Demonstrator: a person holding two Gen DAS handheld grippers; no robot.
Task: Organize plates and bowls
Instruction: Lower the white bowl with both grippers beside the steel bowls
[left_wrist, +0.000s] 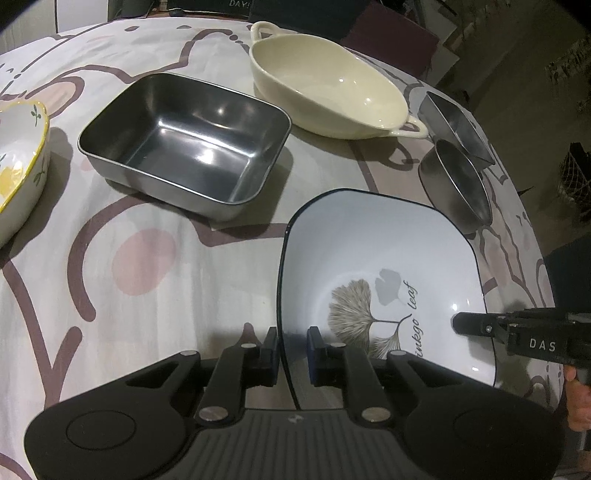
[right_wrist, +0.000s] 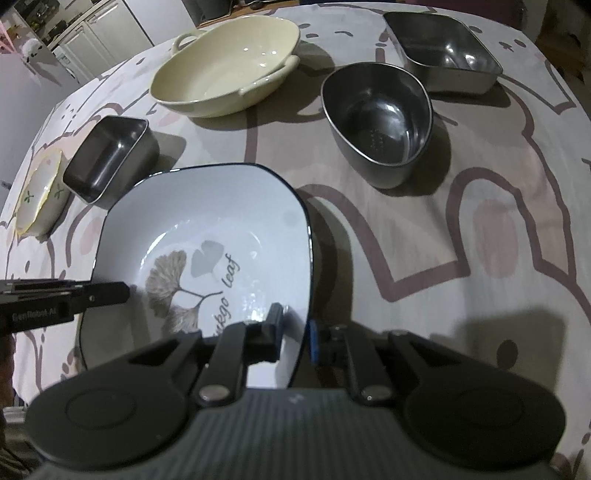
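The square white ceramic bowl with a dark blue rim and a ginkgo-leaf print (left_wrist: 384, 273) sits near the table edge, caught from both sides. The left gripper (left_wrist: 291, 354) straddles the bowl's left rim, one finger outside the wall and one inside, and the jaws stand narrow with the rim clamped between them. The right gripper (right_wrist: 295, 332) pinches the opposite rim the same way, its blue-padded finger outside and the other inside.

Everything rests on a white tablecloth with a brown and pink pattern (left_wrist: 155, 280). Beyond the bowl, toward the left gripper's side, stands a large rectangular stainless-steel tray (left_wrist: 184, 140), empty and close to the bowl's far corner. Further left lies a white ceramic bowl with a yellow rim and painted sprigs (left_wrist: 22, 162), near the tray but apart from it.

At the far side sits a cream oval ceramic dish with two loop handles (left_wrist: 325, 85), empty. On the right gripper's side stand a rounded stainless-steel bowl (right_wrist: 376, 118) and, behind it, a smaller rectangular stainless-steel tray (right_wrist: 443, 51); the two nearly touch. The steel bowl stands just beyond the white bowl's far right corner, and a person's hand (left_wrist: 578, 398) shows under the right gripper.
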